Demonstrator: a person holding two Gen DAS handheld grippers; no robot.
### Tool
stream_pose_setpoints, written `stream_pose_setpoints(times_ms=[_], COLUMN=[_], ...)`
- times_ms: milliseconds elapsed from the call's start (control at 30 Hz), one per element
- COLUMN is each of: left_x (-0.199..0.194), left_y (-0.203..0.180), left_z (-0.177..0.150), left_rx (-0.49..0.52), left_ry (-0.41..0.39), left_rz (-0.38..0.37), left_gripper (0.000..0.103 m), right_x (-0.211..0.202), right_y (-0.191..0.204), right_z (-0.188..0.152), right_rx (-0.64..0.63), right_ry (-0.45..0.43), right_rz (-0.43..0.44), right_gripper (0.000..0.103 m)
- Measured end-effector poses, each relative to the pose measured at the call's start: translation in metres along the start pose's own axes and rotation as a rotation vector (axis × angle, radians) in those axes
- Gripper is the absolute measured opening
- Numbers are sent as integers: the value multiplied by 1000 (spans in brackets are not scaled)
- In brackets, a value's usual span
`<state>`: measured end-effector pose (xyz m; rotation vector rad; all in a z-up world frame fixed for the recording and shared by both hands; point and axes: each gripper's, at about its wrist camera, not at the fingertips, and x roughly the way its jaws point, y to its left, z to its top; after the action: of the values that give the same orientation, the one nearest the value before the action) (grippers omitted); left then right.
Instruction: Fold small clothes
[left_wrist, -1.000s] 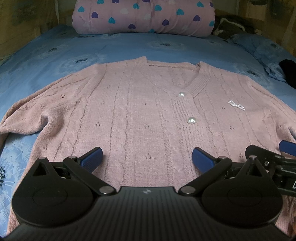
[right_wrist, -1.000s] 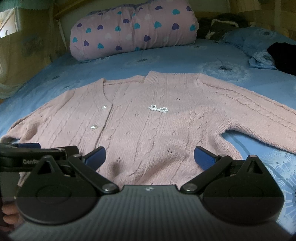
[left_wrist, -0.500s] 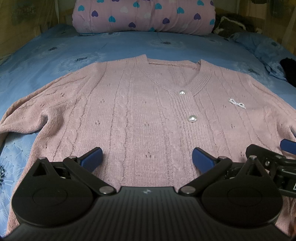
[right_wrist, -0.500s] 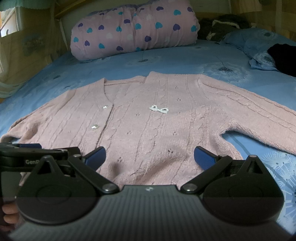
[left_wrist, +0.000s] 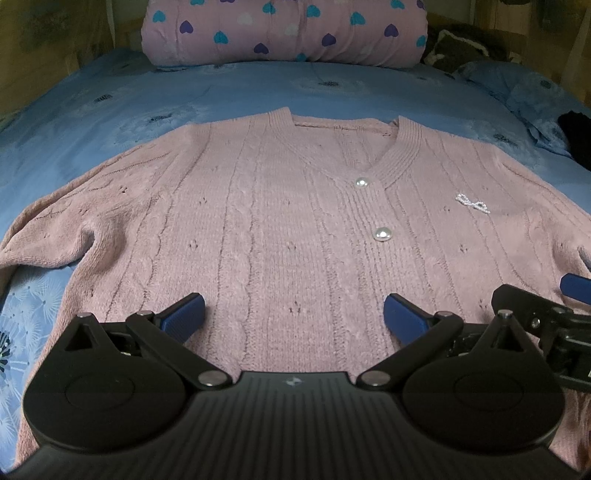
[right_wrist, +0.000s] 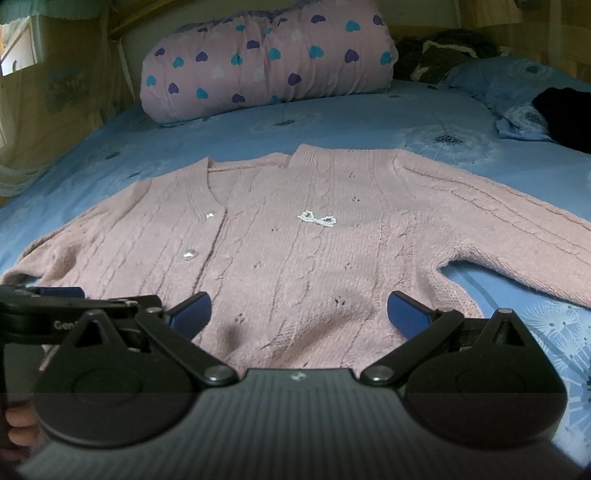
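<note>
A pink knitted cardigan (left_wrist: 280, 221) (right_wrist: 295, 266) lies flat on the bed, front up, sleeves spread to both sides. It has pearl buttons (left_wrist: 382, 233) and a small beaded bow (right_wrist: 317, 218) on the chest. My left gripper (left_wrist: 293, 317) hovers open over the cardigan's lower left hem with nothing between its blue pads. My right gripper (right_wrist: 299, 314) stands open over the lower right hem, also holding nothing. Each gripper shows at the edge of the other's view: the right gripper's blue fingers (left_wrist: 576, 290) and the left gripper's blue fingers (right_wrist: 59, 291).
A blue dandelion-print bedsheet (left_wrist: 110, 122) (right_wrist: 461, 140) covers the bed. A pink heart-print rolled quilt (left_wrist: 288, 33) (right_wrist: 266, 59) lies at the head. Dark clothes (right_wrist: 565, 114) and a blue pillow (right_wrist: 509, 85) sit at the far right. A hand (right_wrist: 18, 428) shows at the lower left.
Both grippers have drifted slightly forward and lower toward the cardigan's hem. Both stay open and the cardigan has not moved.
</note>
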<state>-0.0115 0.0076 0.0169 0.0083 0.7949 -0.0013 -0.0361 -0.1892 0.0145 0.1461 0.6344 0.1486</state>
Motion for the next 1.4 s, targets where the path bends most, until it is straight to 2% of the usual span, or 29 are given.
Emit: stream_pose_setpoints(times_ms=[200,600,867,1133,1400], left_x=[1,-9,-13,-6,4], left_y=[0,0,5,5,2], left_z=[2,5,7,7,4], left_rx=[7,0,-13,-15,11], left_ry=[13,29,27,51,60], left_rz=[-10,-52,-61,-51,-27], left_gripper=[103,103,103,103,103], right_x=[-2,-15,-28,-30,-24], right_y=[-2,-17,-48,-104,-137], right_z=[-2,3,10,8,8], right_rx=[19,75,199,503,589], right_ry=[6,20,14,7,-23], right_rz=[-7,-78,-138,-219,-323], right_gripper=[103,103,103,103,103])
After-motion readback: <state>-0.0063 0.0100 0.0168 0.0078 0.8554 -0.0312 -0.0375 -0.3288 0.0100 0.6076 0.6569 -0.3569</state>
